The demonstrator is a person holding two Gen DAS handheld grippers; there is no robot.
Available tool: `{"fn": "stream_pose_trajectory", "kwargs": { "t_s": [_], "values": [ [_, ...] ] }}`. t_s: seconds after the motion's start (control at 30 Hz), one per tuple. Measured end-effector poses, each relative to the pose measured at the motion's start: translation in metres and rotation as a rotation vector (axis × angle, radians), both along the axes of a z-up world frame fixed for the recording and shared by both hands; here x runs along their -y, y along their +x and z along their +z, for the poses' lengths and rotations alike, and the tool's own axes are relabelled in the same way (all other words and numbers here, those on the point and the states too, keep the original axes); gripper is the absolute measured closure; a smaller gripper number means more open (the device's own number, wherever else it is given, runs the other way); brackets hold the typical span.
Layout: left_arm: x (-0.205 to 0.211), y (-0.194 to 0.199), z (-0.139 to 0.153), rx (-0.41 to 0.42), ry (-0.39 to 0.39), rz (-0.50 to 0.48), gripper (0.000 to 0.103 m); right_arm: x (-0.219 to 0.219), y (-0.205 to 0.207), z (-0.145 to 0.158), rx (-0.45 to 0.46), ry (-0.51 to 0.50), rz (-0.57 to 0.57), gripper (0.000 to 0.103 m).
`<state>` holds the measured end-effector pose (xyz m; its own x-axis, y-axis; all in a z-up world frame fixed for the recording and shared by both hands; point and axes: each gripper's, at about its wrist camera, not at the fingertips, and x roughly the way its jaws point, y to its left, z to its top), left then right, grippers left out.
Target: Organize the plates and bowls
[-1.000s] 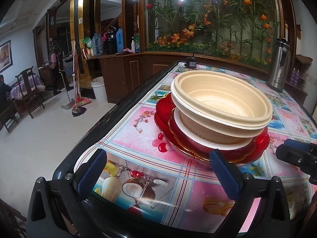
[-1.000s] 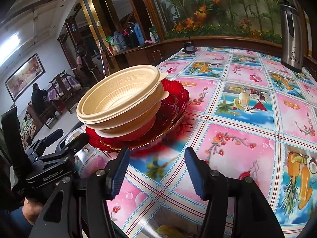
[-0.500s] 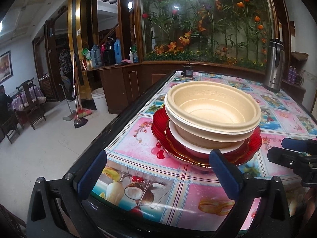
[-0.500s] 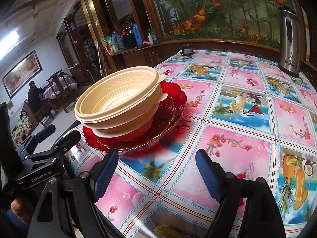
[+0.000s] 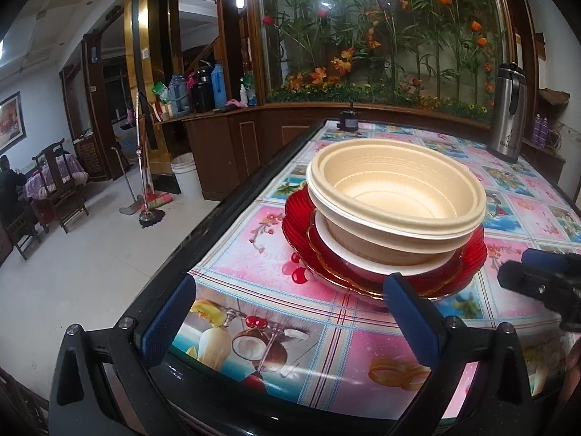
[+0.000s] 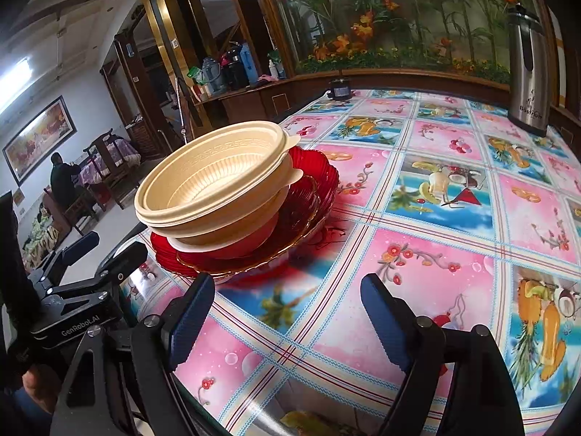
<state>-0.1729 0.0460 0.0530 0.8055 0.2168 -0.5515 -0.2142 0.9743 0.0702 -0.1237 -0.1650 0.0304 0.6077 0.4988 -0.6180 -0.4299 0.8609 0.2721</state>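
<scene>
The cream bowls (image 5: pixel 395 200) are seen nested on the red plates (image 5: pixel 301 232) at twelve o'clock, so stacking appears done; the left gripper (image 5: pixel 290 316) and right gripper (image 6: pixel 287 319) are held wide, empty.

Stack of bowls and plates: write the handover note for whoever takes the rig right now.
Left gripper: open, empty, short of the stack.
Right gripper: open, empty, also short of it.
Things: cream bowls nested on a white-rimmed red bowl, all on red plates near the table edge.
Done: everything in view is in one stack.
Left: top bowls look tilted; perhaps straighten. Nothing else loose in view; steel flask stands apart.
</scene>
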Motion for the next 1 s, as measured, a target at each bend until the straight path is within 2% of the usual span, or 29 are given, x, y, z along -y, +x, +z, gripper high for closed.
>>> {"fn": "stream_pose_trajectory", "kwargs": {
  "t_s": [0.13, 0.2, 0.37, 0.47, 0.5, 0.53, 0.57, 0.6, 0.67, 0.7, 0.77, 0.83, 0.9, 0.93, 1.0],
  "values": [
    [-0.016, 0.002, 0.002, -0.01, -0.064, -0.027, 0.0, 0.006, 0.014, -0.002, -0.08, 0.07, 0.001, 0.017],
    [-0.027, 0.006, 0.006, -0.022, -0.082, -0.011, 0.0, 0.01, 0.024, -0.003, -0.134, 0.112, -0.007, 0.017],
    [-0.066, 0.023, 0.013, -0.059, -0.252, -0.054, 0.0, 0.012, 0.045, -0.002, -0.212, 0.178, -0.01, 0.031],
    [-0.087, 0.042, 0.006, -0.13, -0.363, -0.062, 0.001, 0.008, 0.054, -0.002, -0.232, 0.162, -0.026, 0.035],
    [-0.093, 0.05, 0.001, -0.167, -0.384, -0.058, 0.009, 0.006, 0.057, -0.002, -0.237, 0.16, -0.026, 0.04],
    [-0.096, 0.056, -0.003, -0.194, -0.396, -0.046, 0.022, 0.004, 0.059, -0.003, -0.246, 0.161, -0.025, 0.048],
    [-0.1, 0.065, -0.01, -0.233, -0.405, -0.051, 0.028, 0.003, 0.062, -0.005, -0.26, 0.16, -0.025, 0.055],
    [-0.1, 0.069, -0.012, -0.243, -0.414, -0.061, 0.033, 0.001, 0.065, -0.007, -0.275, 0.16, -0.025, 0.058],
    [-0.103, 0.073, -0.012, -0.237, -0.45, -0.074, 0.035, 0.0, 0.07, -0.01, -0.291, 0.163, -0.028, 0.059],
    [-0.103, 0.078, -0.011, -0.246, -0.446, -0.089, 0.041, -0.001, 0.072, -0.011, -0.296, 0.16, -0.029, 0.061],
    [-0.101, 0.085, -0.011, -0.254, -0.427, -0.098, 0.044, -0.002, 0.075, -0.013, -0.301, 0.151, -0.035, 0.07],
    [-0.097, 0.096, -0.016, -0.285, -0.417, -0.123, 0.05, -0.002, 0.08, -0.016, -0.314, 0.147, -0.043, 0.074],
    [-0.096, 0.103, -0.019, -0.282, -0.422, -0.134, 0.054, -0.002, 0.084, -0.02, -0.329, 0.161, -0.046, 0.075],
    [-0.095, 0.105, -0.019, -0.28, -0.425, -0.138, 0.058, -0.002, 0.086, -0.02, -0.329, 0.169, -0.043, 0.079],
    [-0.093, 0.109, -0.017, -0.275, -0.439, -0.163, 0.069, -0.004, 0.085, -0.018, -0.314, 0.152, -0.048, 0.08]
  ]
}}
